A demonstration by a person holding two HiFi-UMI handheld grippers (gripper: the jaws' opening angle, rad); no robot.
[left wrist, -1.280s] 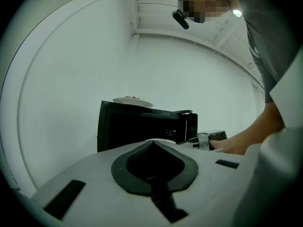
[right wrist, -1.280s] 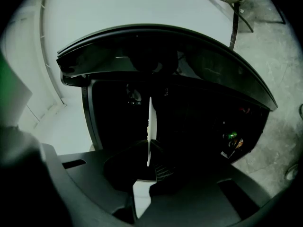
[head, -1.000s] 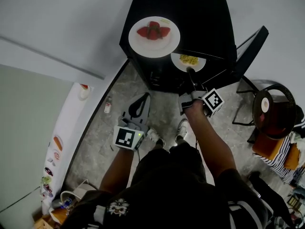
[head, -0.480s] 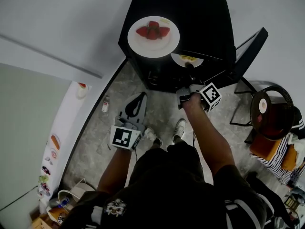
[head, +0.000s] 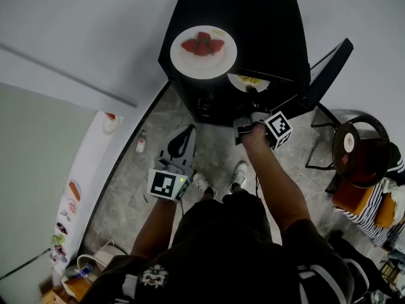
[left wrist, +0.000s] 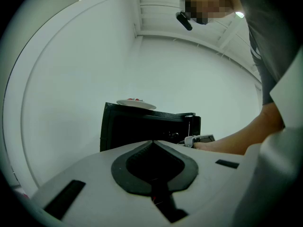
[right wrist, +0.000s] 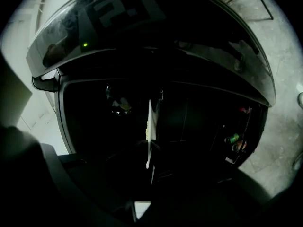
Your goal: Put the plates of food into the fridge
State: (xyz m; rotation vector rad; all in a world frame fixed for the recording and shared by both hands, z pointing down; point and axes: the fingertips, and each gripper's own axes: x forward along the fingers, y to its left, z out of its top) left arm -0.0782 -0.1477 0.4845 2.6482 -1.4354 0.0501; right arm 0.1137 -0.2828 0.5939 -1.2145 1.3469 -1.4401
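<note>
Right gripper [head: 252, 95]: jaws clamped on the near rim of the plate of yellow food [head: 248, 81], at the mouth of the fridge [head: 259, 24].
The plate extends straight ahead of the jaws into the dark open compartment, so the coming move is probably a push forward along the gripper's own line. The strawberry plate [head: 204, 49] sits on the fridge top, on the side of the left gripper [head: 185, 135], which hangs low, closed and empty, well apart.

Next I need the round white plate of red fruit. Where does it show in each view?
Head view: upper middle, the round white plate of red fruit on top of the black fridge.
Left gripper view: left of centre, the plate nearly edge-on on the fridge's top.
Right gripper view: not in it; only a small white plate of yellow food, edge-on.
Shared landmark: the black fridge.
</note>
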